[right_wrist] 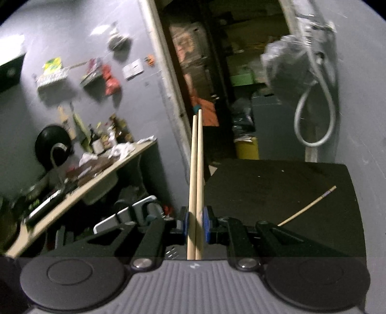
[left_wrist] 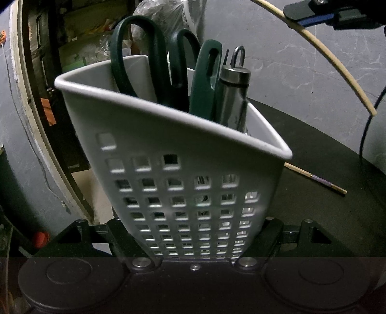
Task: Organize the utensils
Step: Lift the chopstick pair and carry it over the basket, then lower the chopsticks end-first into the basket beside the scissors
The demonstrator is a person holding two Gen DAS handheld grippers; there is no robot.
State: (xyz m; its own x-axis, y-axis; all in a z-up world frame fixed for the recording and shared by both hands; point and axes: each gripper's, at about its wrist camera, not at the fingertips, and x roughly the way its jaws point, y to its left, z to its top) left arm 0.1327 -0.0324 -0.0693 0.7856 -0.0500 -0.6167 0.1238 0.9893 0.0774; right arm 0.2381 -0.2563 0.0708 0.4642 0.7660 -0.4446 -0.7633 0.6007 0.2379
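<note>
My left gripper (left_wrist: 193, 231) is shut on a white perforated utensil holder (left_wrist: 183, 174), tilted and filling the left wrist view. Inside stand dark green scissors (left_wrist: 149, 60), a green-handled tool (left_wrist: 205, 82) and a steel handle with a loop (left_wrist: 235, 94). My right gripper (right_wrist: 196, 224) is shut on a pair of wooden chopsticks (right_wrist: 196, 157) that point forward, raised off the table. In the left wrist view that gripper (left_wrist: 313, 14) shows at top right, a chopstick (left_wrist: 337, 62) arcing down from it. One more chopstick (right_wrist: 308, 205) lies on the black table (right_wrist: 277, 183).
The lying chopstick (left_wrist: 316, 180) is just right of the holder on the black table (left_wrist: 313, 145). A cluttered counter (right_wrist: 79, 174) with bottles stands to the left, a doorway (right_wrist: 212, 72) behind, and a hose (right_wrist: 313, 116) hangs on the grey wall.
</note>
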